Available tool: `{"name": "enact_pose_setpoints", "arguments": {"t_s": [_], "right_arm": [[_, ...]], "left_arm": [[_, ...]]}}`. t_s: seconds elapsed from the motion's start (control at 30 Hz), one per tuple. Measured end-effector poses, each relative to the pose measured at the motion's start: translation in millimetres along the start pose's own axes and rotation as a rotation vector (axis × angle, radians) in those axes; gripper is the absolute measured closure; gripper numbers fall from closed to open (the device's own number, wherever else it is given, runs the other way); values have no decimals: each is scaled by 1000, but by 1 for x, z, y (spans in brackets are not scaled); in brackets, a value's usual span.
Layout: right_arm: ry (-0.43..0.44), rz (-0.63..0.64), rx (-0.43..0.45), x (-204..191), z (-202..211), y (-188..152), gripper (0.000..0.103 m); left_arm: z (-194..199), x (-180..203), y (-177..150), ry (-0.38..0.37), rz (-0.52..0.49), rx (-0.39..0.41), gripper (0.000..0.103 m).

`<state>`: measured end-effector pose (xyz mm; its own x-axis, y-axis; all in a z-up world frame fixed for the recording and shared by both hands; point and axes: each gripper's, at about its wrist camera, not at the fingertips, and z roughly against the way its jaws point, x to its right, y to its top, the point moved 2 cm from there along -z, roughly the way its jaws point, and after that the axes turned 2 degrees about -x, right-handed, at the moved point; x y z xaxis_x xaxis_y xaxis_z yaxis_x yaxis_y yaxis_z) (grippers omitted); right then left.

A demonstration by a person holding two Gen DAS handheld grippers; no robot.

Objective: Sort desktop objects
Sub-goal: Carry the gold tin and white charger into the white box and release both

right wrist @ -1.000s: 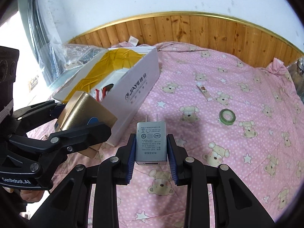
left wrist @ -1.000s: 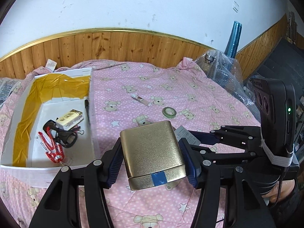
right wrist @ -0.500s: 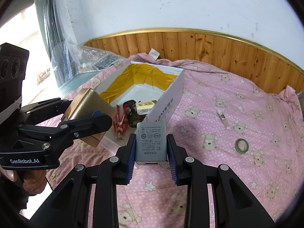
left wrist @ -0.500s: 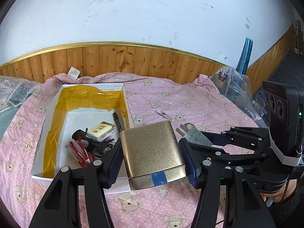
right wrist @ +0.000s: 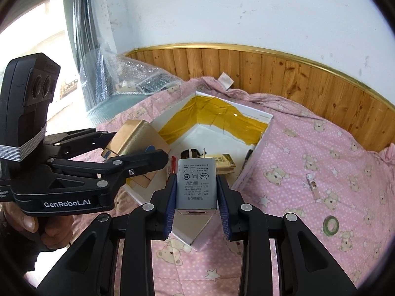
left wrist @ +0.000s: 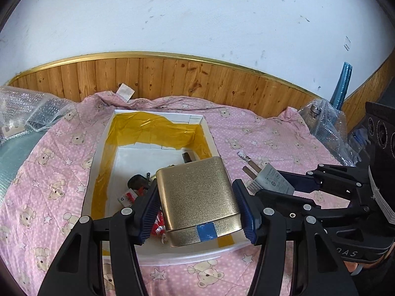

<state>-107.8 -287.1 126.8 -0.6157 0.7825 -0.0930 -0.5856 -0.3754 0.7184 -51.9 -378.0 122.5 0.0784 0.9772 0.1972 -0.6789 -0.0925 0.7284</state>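
One tin (left wrist: pixel 197 197), one charger (right wrist: pixel 196 183), two claws

A bed in a pink bear-print quilt (right wrist: pixel 308 148) is carrying everything. A white box (right wrist: pixel 249 172), a green tape roll (right wrist: pixel 330 225) and a small tube (right wrist: pixel 312 187) are lying on it. Bubble wrap (left wrist: pixel 27 113) is sitting at its edge.

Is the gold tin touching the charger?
Apart. The left wrist view shows pink blanket and a blue pad between the tin and the charger.
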Motion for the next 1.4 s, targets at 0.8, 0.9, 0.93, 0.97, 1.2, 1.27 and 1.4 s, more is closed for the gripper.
{"name": "enact_pose_setpoints", "arguments": {"t_s": [0.8,0.9,0.93,0.97,1.2,1.27,1.4], "right_arm": [[-55,-66,-59,50,-134,63,58],[-29,-83,-49,55,-131,58,56],[-27,-84,-46,55,-129,56,56],[-24,-86,-45,55,-127,53,56],[29,-112,-39,51,-108,38,54],[39,-113,-30,49,-101,34,52],[58,-122,-14,47,-88,27,49]], "left_arm": [[-130,-97,50,27,149,-233,44],[-128,-105,45,9,191,-232,44],[-126,-106,45,13,192,-227,44],[-125,-106,43,21,191,-225,44],[-128,-107,43,66,183,-244,43],[-126,-106,49,70,190,-242,40],[-123,-99,62,79,178,-226,34]]}}
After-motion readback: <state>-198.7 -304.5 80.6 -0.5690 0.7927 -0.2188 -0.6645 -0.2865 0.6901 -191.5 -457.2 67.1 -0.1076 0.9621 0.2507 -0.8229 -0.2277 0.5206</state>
